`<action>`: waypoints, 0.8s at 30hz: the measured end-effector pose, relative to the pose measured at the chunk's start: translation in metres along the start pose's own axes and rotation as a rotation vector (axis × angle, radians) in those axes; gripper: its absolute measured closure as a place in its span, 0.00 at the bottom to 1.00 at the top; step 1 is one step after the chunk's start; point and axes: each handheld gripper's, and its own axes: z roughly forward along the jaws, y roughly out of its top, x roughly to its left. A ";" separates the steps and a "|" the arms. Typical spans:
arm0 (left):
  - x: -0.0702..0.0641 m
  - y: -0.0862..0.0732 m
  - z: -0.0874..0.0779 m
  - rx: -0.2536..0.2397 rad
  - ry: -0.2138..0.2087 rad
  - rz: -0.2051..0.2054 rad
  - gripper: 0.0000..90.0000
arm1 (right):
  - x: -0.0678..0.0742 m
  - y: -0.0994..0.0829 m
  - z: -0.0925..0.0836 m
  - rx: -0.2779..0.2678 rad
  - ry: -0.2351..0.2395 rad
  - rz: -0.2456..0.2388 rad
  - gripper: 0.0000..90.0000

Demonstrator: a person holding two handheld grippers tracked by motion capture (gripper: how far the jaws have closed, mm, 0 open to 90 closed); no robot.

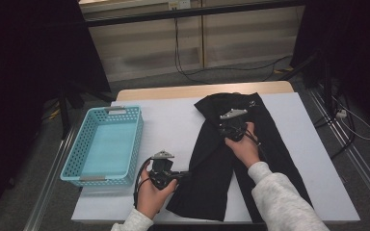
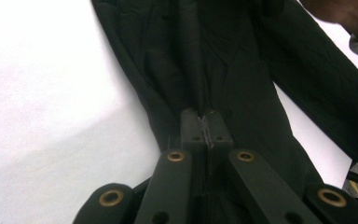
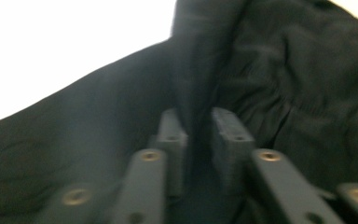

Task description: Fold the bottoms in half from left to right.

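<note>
A pair of black trousers (image 1: 270,134) lies lengthwise on the white table cover (image 1: 168,125), waist at the far end. My left gripper (image 1: 185,175) sits at the near left edge of the left trouser leg. In the left gripper view its jaws (image 2: 206,123) are pressed together, pinching a raised ridge of the black fabric (image 2: 223,70). My right gripper (image 1: 231,124) rests on the upper part of the trousers near the waist. In the blurred right gripper view its jaws (image 3: 198,126) stand a little apart, with a loose fold of the fabric (image 3: 284,70) between them.
A light blue plastic basket (image 1: 79,144) with nothing in it stands at the left edge of the table. Bare white cover lies between the basket and the trousers. Cables run across the floor beyond the table, and dark stands flank both sides.
</note>
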 end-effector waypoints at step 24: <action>-0.013 0.012 0.005 -0.045 -0.076 0.012 1.00 | 0.009 0.049 0.016 -0.090 0.022 -0.016 0.99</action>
